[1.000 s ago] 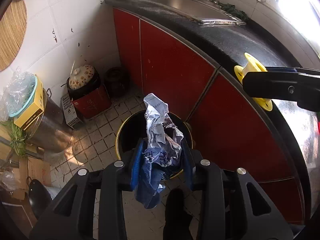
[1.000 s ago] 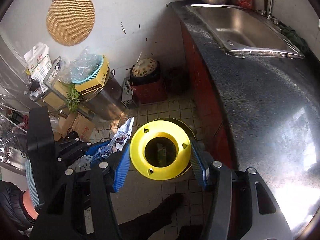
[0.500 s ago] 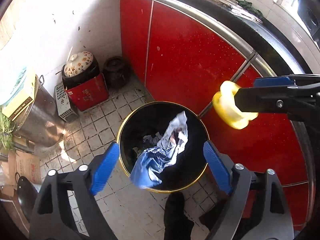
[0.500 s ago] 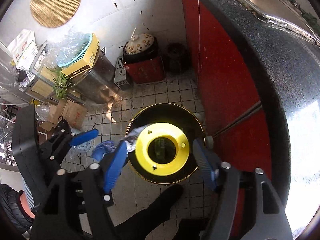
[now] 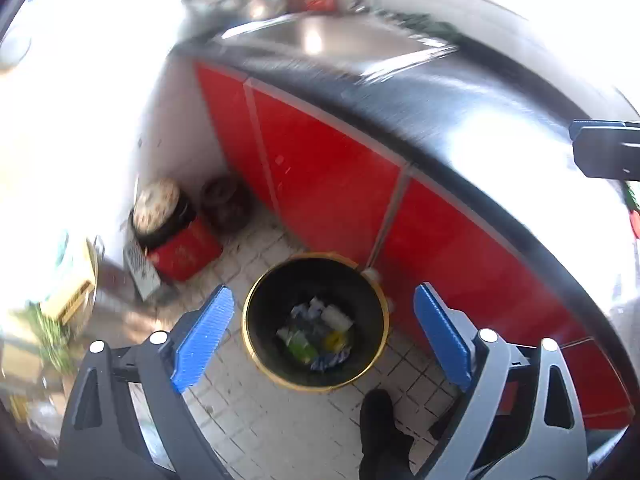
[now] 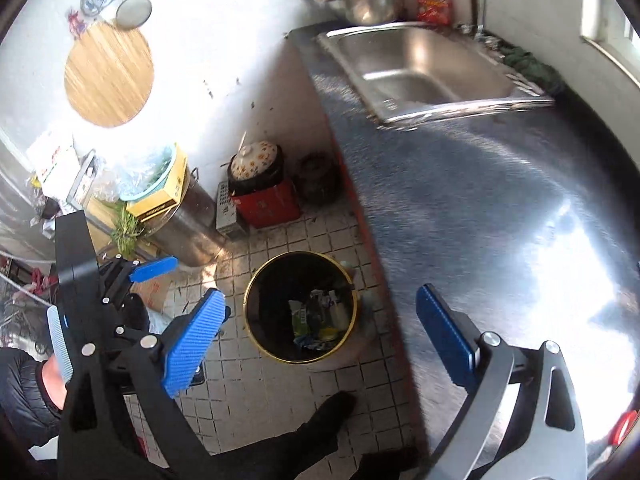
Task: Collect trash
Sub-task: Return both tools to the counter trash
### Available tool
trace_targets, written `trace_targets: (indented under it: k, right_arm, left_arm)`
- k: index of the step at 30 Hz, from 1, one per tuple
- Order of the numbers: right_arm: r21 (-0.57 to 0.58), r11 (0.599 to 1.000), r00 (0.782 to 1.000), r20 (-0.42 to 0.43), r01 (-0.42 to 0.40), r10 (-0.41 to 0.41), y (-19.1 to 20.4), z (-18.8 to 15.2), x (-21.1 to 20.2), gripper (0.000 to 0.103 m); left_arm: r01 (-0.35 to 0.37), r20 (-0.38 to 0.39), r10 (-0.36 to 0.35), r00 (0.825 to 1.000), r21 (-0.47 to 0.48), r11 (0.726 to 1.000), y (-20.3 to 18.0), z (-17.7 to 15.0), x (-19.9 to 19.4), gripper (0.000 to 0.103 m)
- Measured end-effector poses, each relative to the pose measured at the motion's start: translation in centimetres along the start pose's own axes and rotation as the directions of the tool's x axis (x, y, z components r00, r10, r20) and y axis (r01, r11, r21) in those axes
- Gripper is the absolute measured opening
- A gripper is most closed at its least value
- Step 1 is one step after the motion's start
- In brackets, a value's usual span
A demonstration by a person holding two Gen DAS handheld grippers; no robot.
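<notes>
Blue ribbed pads stand far apart on the left hand-held gripper (image 5: 324, 336), its jaws opening with nothing between them; it points steeply down at the floor. Framed in that gap, well below, is the round black trash bin with a gold rim (image 5: 316, 322), standing upright on the pale tiled floor (image 5: 256, 420), its mouth facing up. At the bottom of the bin lies the loose trash (image 5: 318, 334): crumpled blue and white wrappers, a green packet and a yellow plastic spool (image 5: 334, 340) lying flat; the blur hides which way each scrap's long side runs.

The right hand-held gripper (image 6: 320, 338) is likewise opening wide and carries nothing, and it too looks down at the bin (image 6: 300, 306), whose contents (image 6: 318, 320) show as a jumble of packets.

Just beside the bin runs the red cabinet front (image 5: 340, 184) under the dark speckled bench (image 6: 480, 220), which carries a stainless steel sink (image 6: 420, 68) with a metal bowl (image 6: 368, 6) behind it. Against the white wall stand a red box topped by a flowered pot lid (image 6: 256, 188) and a large steel pot (image 6: 188, 232). A round woven mat (image 6: 108, 74) hangs on the wall. A person's dark shoe (image 5: 380, 432) rests on the tiles near the bin.
</notes>
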State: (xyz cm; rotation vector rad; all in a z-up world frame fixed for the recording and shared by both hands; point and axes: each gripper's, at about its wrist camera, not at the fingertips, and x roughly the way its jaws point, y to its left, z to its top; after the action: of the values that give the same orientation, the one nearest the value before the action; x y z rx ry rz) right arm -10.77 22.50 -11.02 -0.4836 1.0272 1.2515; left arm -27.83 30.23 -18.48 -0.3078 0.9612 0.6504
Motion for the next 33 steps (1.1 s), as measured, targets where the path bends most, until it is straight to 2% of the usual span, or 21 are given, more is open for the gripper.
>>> trace_targets:
  k: [3, 5, 7, 12, 15, 18, 20, 23, 26, 28, 33]
  right_arm:
    - [0.067, 0.992, 0.992, 0.060, 0.103, -0.107, -3.8, -1.6, -5.5, 0.094]
    - [0.132, 0.974, 0.976, 0.087, 0.186, -0.198, -6.9, -3.0, -9.1, 0.094]
    - [0.224, 0.943, 0.955, 0.113, 0.244, -0.274, -10.1, -4.7, -12.7, 0.094]
    - [0.450, 0.808, 0.875, 0.109, 0.380, -0.472, -17.6, -10.5, -21.1, 0.094]
    - [0.557, 0.714, 0.826, 0.085, 0.424, -0.557, -21.4, -14.9, -25.6, 0.094]
    - [0.640, 0.633, 0.791, 0.065, 0.435, -0.609, -23.5, -19.0, -28.9, 0.094]
    - [0.675, 0.592, 0.776, 0.046, 0.440, -0.629, -24.8, -21.1, -30.3, 0.094]
    - [0.712, 0.549, 0.762, 0.031, 0.438, -0.647, -26.0, -23.1, -31.4, 0.094]
    - [0.726, 0.534, 0.756, 0.029, 0.433, -0.653, -26.8, -24.0, -32.0, 0.094]
    - [0.731, 0.533, 0.760, 0.031, 0.426, -0.650, -27.5, -24.1, -31.9, 0.094]
    - [0.737, 0.545, 0.783, 0.034, 0.400, -0.621, -29.6, -23.9, -31.3, 0.094]
  left_arm:
    - [0.085, 0.061, -0.090, 0.994, 0.080, 0.993, -5.0, 3.4, -2.4, 0.094]
    - [0.149, 0.075, -0.162, 0.984, 0.150, 0.977, -9.0, 5.6, -3.3, 0.094]
    - [0.206, 0.077, -0.229, 0.970, 0.234, 0.950, -13.4, 7.5, -4.0, 0.094]
    - [0.329, 0.043, -0.376, 0.925, 0.403, 0.854, -24.7, 10.6, -5.3, 0.094]
    - [0.414, -0.002, -0.464, 0.886, 0.455, 0.789, -30.1, 11.2, -6.2, 0.094]
    - [0.444, -0.036, -0.500, 0.866, 0.517, 0.732, -34.6, 11.0, -6.8, 0.094]
    - [0.444, -0.045, -0.510, 0.859, 0.561, 0.698, -37.0, 10.9, -7.2, 0.094]
    - [0.453, -0.065, -0.526, 0.848, 0.603, 0.656, -39.5, 10.3, -7.7, 0.094]
    - [0.464, -0.087, -0.535, 0.841, 0.625, 0.628, -41.2, 10.0, -7.7, 0.094]
    - [0.464, -0.094, -0.536, 0.839, 0.638, 0.615, -42.0, 9.8, -7.7, 0.094]
    - [0.465, -0.109, -0.535, 0.838, 0.655, 0.596, -43.6, 9.3, -6.9, 0.094]
